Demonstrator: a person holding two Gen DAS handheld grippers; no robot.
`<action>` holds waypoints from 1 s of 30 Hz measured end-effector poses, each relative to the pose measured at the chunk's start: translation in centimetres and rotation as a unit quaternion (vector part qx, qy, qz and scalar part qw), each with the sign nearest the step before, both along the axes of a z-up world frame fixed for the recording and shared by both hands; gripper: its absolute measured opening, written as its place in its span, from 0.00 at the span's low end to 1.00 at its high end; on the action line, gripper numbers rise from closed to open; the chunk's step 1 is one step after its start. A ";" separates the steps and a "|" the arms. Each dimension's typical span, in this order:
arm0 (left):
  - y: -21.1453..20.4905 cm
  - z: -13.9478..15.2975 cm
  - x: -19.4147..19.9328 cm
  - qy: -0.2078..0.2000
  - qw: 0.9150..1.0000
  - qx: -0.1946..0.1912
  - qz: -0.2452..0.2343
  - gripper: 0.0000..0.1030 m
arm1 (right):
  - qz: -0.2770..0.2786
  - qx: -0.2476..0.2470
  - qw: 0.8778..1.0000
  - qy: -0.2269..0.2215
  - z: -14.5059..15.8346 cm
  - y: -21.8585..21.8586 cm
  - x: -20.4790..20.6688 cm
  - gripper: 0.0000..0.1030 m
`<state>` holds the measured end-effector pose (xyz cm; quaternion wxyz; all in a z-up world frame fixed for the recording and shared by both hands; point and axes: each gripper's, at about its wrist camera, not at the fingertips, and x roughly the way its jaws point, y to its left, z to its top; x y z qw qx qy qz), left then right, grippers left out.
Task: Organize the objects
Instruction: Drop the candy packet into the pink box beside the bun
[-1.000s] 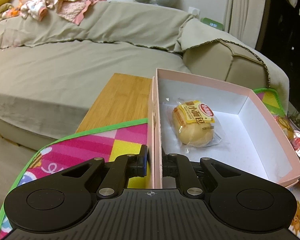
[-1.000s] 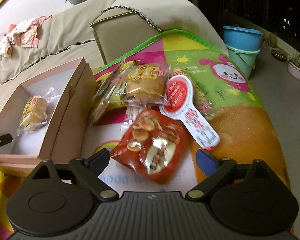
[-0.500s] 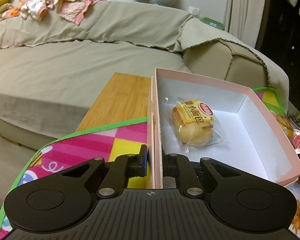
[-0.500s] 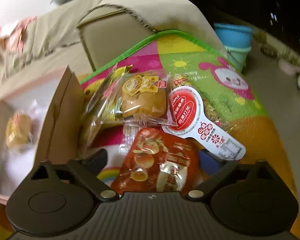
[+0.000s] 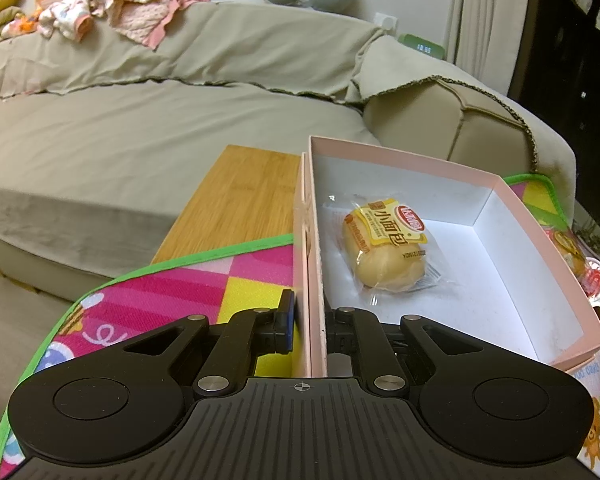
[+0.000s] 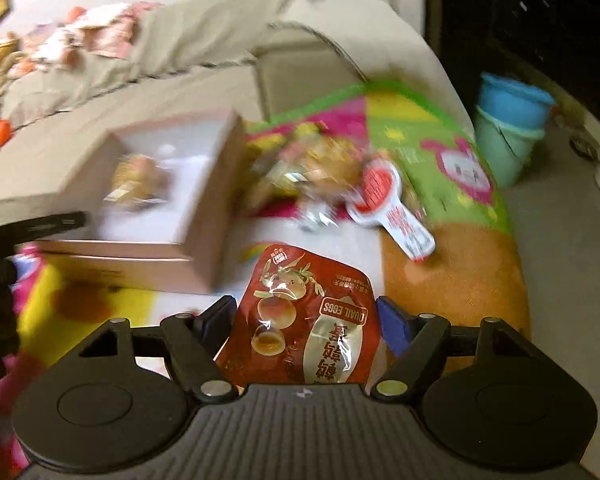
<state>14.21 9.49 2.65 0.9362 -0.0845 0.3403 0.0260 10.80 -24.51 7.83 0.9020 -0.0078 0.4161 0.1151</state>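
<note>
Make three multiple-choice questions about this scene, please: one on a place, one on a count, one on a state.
1. Where does the wrapped bread roll lie?
A. on the sofa
B. inside the pink box
C. on the bamboo board

2. How many snacks are in the box?
A. one
B. two
C. four

3. What does the right gripper hold?
A. nothing
B. a spoon
C. the red quail egg packet

Answers: 1 B, the roll rests on the white box floor; 2 A, only that roll is there; 3 C, both pads press the packet.

One pink box, one bun inside, roughly four packets outside.
</note>
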 end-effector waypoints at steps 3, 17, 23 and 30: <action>0.0 0.0 -0.1 0.001 1.000 0.003 0.001 0.11 | 0.041 0.005 0.998 -0.046 3.6 1.3 -1.7 0.74; -0.3 0.1 0.1 0.005 1.000 0.007 -0.001 0.11 | 0.108 0.076 0.980 -0.147 10.6 8.9 2.9 0.74; -0.4 0.1 0.1 0.006 1.000 0.009 -0.003 0.11 | 0.105 0.093 0.982 -0.127 8.6 9.8 4.9 0.83; -0.3 0.2 0.0 0.007 1.000 0.010 -0.001 0.11 | 0.076 0.086 0.987 -0.111 6.9 7.6 5.1 0.86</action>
